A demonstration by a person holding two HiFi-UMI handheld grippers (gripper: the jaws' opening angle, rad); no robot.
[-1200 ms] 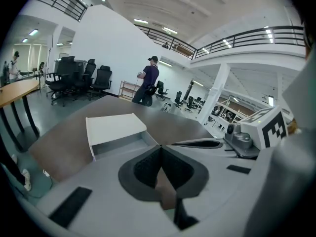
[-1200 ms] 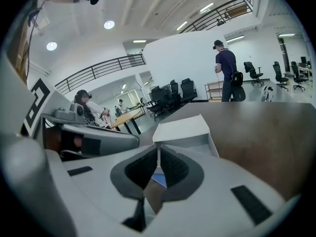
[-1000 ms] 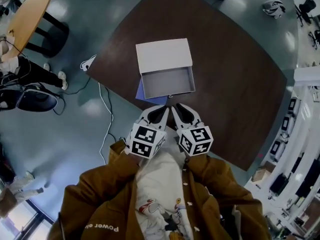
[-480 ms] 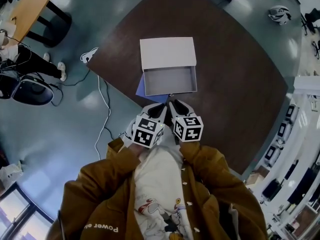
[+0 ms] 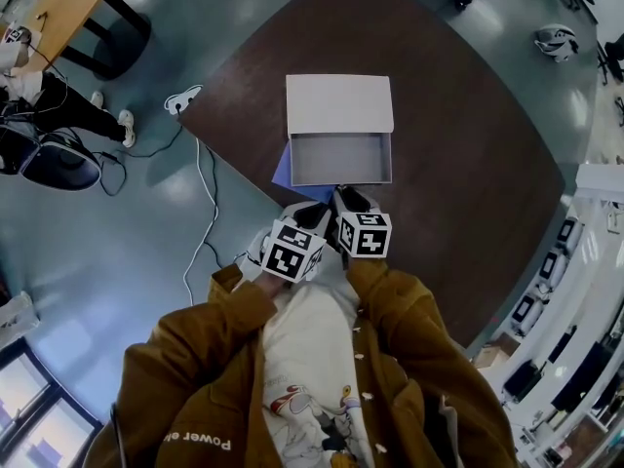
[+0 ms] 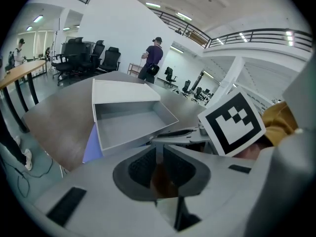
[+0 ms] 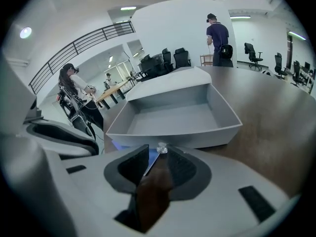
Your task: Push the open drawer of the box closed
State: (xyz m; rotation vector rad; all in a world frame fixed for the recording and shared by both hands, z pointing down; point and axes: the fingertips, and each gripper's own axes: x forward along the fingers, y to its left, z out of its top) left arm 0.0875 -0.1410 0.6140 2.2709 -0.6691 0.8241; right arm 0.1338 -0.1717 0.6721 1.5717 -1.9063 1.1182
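A white box (image 5: 339,103) stands on the dark brown table (image 5: 468,154), and its grey drawer (image 5: 341,159) is pulled out toward me and holds nothing. My right gripper (image 5: 343,195) is just in front of the drawer's front wall (image 7: 177,138). Its jaws have just been opening, and the small clear knob (image 7: 161,147) sits at the gap between their tips, with no pad pressing on it. Beside it on the left, my left gripper (image 5: 314,209) points at the drawer's near left corner (image 6: 104,147). Only a narrow slit shows between its jaws, with nothing in it.
A blue sheet (image 5: 283,172) sticks out from under the box at the table's left edge. A white cable (image 5: 203,203) lies on the floor below that edge. A person (image 6: 152,58) stands beyond the table, with office chairs (image 6: 86,53) farther off.
Both grippers have moved down and forward to the drawer's front; the right one now has the knob at its tips. The box and drawer have not moved.
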